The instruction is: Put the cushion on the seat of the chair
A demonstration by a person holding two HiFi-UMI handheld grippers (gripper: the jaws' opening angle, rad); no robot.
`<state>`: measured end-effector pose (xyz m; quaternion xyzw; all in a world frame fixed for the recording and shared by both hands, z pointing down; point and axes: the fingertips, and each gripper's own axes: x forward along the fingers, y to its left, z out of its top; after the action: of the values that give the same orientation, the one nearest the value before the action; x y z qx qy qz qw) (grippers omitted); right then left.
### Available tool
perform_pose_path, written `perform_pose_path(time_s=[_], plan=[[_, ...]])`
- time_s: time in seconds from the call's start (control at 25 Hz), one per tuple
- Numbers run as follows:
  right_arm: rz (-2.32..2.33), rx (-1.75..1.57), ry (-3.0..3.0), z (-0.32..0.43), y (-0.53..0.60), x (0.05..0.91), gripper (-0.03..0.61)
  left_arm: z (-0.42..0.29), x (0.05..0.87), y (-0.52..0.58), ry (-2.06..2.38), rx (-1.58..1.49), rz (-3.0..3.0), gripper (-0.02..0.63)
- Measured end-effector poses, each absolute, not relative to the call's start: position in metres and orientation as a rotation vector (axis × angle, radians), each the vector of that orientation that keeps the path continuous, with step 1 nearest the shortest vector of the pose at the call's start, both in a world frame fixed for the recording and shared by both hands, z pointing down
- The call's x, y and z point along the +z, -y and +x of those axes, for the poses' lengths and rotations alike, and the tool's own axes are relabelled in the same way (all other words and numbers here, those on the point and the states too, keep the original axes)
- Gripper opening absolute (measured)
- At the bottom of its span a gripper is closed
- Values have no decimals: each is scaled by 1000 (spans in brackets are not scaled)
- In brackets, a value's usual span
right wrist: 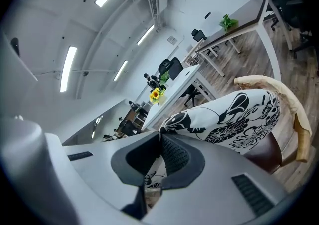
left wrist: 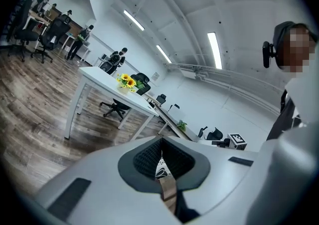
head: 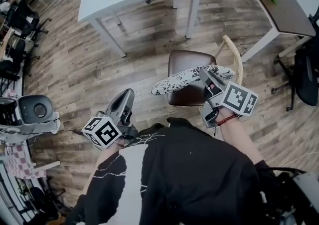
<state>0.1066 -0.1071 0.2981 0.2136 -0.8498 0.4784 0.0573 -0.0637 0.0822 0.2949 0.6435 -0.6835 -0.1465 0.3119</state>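
Right tool (head: 204, 75) clamped shut on the near edge of the cushion (head: 179, 80), which hangs just ahead of it over the chair (head: 187, 59) seat; my left tool (head: 128, 94) is closed, empty, apart; risk: one-edge grip lets the cushion sag and land off-centre.

The person wears a black top (head: 194, 169) with a white patch and thin white crack-like lines on its left side, and a red bead bracelet (head: 227, 119) at the right wrist. The left gripper (head: 128, 92) and right gripper (head: 203, 73) are smooth pale-grey shells with black ribbed pads (left wrist: 144, 158). Each carries a cube (head: 102, 132) faced with black-and-white square markers.
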Motion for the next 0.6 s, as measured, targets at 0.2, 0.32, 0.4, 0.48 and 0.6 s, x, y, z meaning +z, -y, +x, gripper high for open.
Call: perform_pose_path(time_s=[0.2, 0.32, 0.4, 0.48, 0.6], plan=[[649, 1453, 2612, 106, 114, 289, 21, -60, 290, -62, 1797, -393, 1757, 15], [650, 1460, 2628, 106, 117, 285, 21, -57, 291, -55, 1782, -395, 1771, 15], [651, 1477, 2625, 107, 119, 284, 21, -55, 292, -50, 1772, -393, 1777, 15], [657, 1487, 2617, 110, 121, 286, 21, -53, 291, -46, 1764, -387, 1786, 15], [664, 1495, 2607, 111, 124, 289, 21, -55, 291, -40, 1760, -377, 1796, 15]])
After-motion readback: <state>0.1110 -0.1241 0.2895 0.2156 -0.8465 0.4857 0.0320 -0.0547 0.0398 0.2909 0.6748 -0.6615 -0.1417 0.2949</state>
